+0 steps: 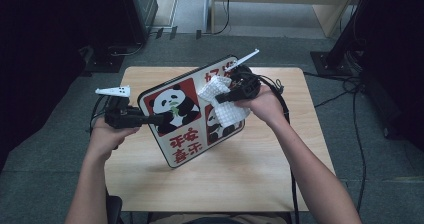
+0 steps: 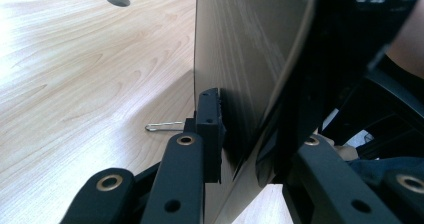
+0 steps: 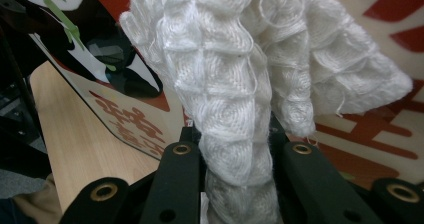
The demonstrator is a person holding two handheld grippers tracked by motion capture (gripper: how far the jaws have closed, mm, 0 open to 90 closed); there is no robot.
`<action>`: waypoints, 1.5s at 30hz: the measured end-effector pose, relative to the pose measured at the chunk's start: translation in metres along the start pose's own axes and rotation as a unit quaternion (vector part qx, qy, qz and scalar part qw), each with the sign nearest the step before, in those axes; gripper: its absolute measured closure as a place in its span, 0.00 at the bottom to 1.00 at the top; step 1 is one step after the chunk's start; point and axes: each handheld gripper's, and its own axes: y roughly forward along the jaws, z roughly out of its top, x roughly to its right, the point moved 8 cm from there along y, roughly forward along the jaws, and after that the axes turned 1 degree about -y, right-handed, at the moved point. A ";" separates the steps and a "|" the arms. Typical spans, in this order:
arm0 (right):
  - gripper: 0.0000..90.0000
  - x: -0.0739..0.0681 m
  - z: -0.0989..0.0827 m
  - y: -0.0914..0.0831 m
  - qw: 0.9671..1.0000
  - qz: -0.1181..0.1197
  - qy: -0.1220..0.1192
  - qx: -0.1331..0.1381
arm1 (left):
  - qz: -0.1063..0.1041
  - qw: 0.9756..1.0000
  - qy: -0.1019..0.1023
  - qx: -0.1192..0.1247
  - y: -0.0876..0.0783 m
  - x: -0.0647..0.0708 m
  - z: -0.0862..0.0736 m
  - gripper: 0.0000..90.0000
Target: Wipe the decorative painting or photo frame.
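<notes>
Hands with grippers at the near table point(image 1: 235, 179) edge
Left gripper point(image 1: 159, 118) clamps the tilted panda board point(image 1: 187, 134); right gripper point(image 1: 220, 98) pinches a white cloth point(image 1: 227, 109) against it.

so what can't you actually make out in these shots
- Back of the panda board: in the high view it faces away from the camera.
- Board's printed face under the white cloth: covered in the high view and the right gripper view.
- Right tool: its tips are buried in the cloth in the right gripper view.
- Small wire item on the table: partly behind the left tool's arm in the left gripper view, too small to identify.
</notes>
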 end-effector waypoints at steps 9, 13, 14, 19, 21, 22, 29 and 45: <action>0.86 0.002 -0.011 0.008 1.000 0.003 0.004 0.000 | 0.001 1.000 0.001 0.000 0.000 0.000 0.000 0.85; 0.86 0.002 -0.017 0.012 1.000 0.006 0.007 -0.001 | 0.001 1.000 0.002 0.000 0.000 0.000 0.000 0.85; 0.85 0.002 -0.017 0.012 1.000 0.006 0.007 -0.001 | 0.001 1.000 0.003 0.000 0.000 0.000 0.000 0.85; 0.86 0.004 -0.022 0.016 1.000 0.004 -0.003 0.001 | 0.001 1.000 0.003 0.000 0.000 0.000 0.000 0.85; 0.86 0.004 -0.024 0.017 1.000 0.005 -0.002 0.001 | 0.001 1.000 0.003 0.000 0.000 0.000 0.000 0.85; 0.86 0.004 -0.025 0.018 1.000 0.005 -0.002 0.002 | 0.001 1.000 0.003 0.000 0.000 0.000 0.000 0.85; 0.85 0.004 -0.032 0.023 1.000 0.006 0.003 0.002 | 0.001 1.000 0.003 0.000 0.000 0.000 0.000 0.85; 0.85 0.007 -0.051 0.035 1.000 0.012 0.009 0.005 | -0.006 1.000 0.003 0.001 0.000 0.000 -0.001 0.84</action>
